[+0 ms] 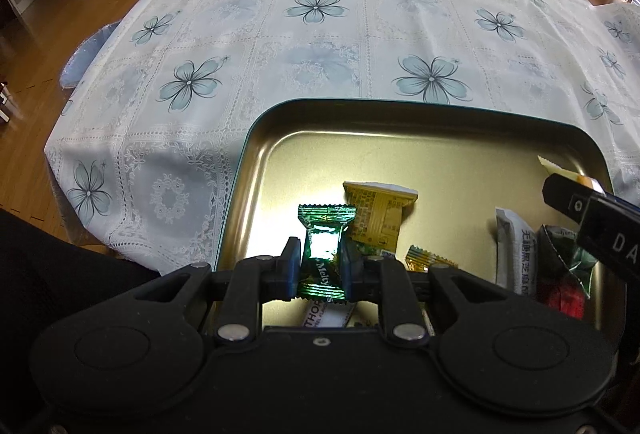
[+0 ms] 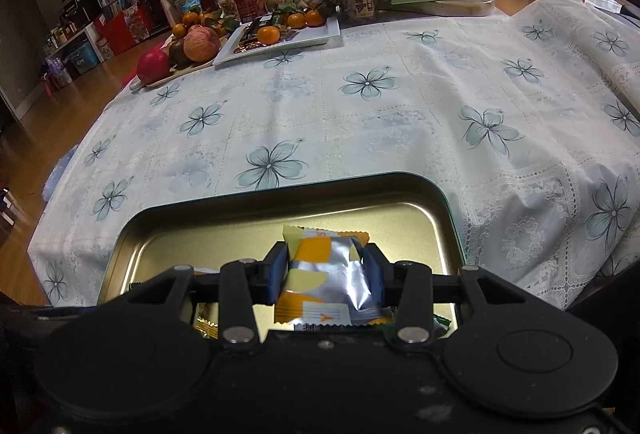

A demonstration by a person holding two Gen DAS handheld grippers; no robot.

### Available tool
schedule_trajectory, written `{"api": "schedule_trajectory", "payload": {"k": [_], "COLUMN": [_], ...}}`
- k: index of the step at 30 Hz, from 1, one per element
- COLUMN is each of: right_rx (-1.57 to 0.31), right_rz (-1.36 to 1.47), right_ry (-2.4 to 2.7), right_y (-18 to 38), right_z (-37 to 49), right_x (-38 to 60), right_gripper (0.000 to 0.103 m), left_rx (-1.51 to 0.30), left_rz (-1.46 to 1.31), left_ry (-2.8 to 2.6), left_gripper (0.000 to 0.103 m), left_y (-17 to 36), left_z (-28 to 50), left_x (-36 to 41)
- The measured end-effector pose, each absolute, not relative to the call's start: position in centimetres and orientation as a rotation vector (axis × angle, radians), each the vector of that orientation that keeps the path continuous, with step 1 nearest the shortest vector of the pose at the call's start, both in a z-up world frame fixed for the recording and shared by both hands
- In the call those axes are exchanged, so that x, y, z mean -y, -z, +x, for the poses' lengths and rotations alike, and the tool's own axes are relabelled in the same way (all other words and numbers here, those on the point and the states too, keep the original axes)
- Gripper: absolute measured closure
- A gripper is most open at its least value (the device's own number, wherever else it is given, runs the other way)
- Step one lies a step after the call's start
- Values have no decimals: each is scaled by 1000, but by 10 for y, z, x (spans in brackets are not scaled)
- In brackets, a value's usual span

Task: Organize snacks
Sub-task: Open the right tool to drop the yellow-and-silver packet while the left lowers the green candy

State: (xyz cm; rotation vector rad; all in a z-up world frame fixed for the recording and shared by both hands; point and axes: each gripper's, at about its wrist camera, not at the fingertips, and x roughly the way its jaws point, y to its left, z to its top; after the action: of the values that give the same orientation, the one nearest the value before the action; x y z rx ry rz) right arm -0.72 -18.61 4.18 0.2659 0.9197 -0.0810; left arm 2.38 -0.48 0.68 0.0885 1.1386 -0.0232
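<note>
Green candy (image 1: 322,248) pinched by its middle in left gripper (image 1: 320,266), held above gold tin (image 1: 400,118), prob. for drop-in. Orange-silver packet (image 2: 326,274) clamped likewise in right gripper (image 2: 326,278) over same tin. Other snacks, e.g. yellow packet (image 1: 376,216), lie inside. Tin sits on floral cloth (image 1: 280,46), w/ fruit plate (image 2: 176,54) at far edge.

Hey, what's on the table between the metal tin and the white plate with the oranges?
Nothing but bare flowered tablecloth lies between the tin and the white plate; the right wrist view shows that stretch most clearly.
</note>
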Motion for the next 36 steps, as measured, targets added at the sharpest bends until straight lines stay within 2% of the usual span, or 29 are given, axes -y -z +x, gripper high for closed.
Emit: {"api": "schedule_trajectory", "payload": {"k": [24,26,27,36], "right_rx": [-930,-932,-932,-930], "right_rz": [274,275,275,309], "right_ry": [46,46,47,97], "right_y": [-40,-39,-39,-39], "right_z": [-31,-31,-31,-31], "right_x": [182,182,182,192], "right_gripper": [60,60,60,60], "left_rx": [-1119,-1106,-1099,-1087], "left_rz": [115,102,98,43], "left_ry": [56,62,63,54], "left_gripper": [74,72,68,67], "left_y": [-6,-8,-9,-14], "left_z": [6,6,6,8], "left_x": [8,7,6,-1]}}
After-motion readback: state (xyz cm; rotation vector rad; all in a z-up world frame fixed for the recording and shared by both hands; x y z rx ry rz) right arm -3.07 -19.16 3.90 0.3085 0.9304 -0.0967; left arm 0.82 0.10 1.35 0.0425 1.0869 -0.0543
